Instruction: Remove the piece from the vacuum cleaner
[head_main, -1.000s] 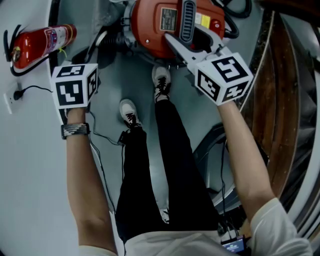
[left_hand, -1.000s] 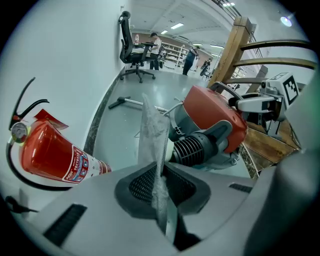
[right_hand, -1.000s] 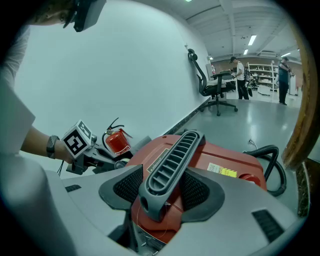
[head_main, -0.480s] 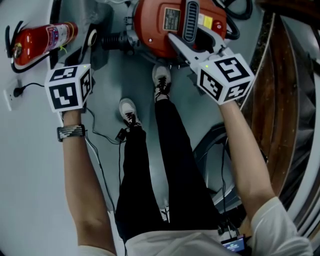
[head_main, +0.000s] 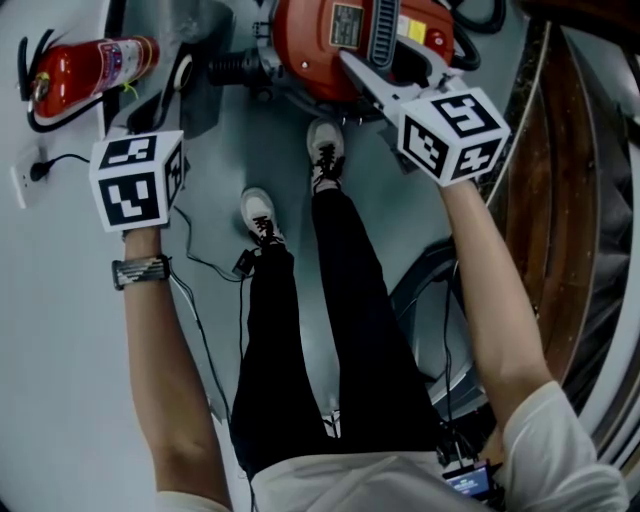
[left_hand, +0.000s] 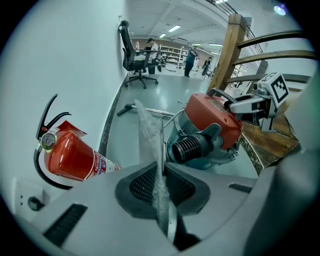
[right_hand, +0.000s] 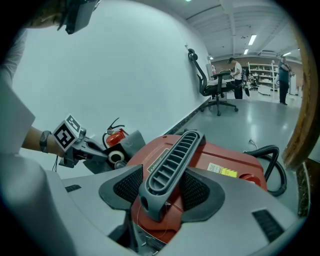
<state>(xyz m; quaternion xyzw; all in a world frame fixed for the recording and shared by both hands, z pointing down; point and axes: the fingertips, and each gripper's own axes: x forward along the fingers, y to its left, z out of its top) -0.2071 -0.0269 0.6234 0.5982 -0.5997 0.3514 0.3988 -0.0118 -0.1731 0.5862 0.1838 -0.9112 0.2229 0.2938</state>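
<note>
In the head view, the red vacuum cleaner (head_main: 320, 40) stands on the grey floor (head_main: 225, 170) at the upper edge, just beyond the person's two shoes (head_main: 325, 155). The right gripper (head_main: 370, 62) reaches onto the top of the vacuum cleaner, where the dark ribbed handle (head_main: 378, 30) is. The left gripper (head_main: 168, 120) is to the left of the vacuum cleaner. At its tip is the piece (head_main: 195, 100), a flat dark grey plate with a pale ring. The plate is beside the vacuum cleaner and not joined to it. A fire extinguisher (head_main: 85, 70) lies farther left of the vacuum cleaner, against the white wall (head_main: 50, 330).

In the left gripper view, the jaws are closed almost fully and they pinch the piece. It is seen edge-on as a thin, dusty sheet that rises between the two pads. The vacuum cleaner is to the right of it, and its black ribbed port (left_hand: 190, 147) is turned toward the camera, clear of the piece.

In the right gripper view, the jaws are clamped on the handle of the vacuum cleaner, with one pad on each side of it. To the left of the vacuum cleaner, the left gripper holds the piece above the floor, with the fire extinguisher behind it.
</note>
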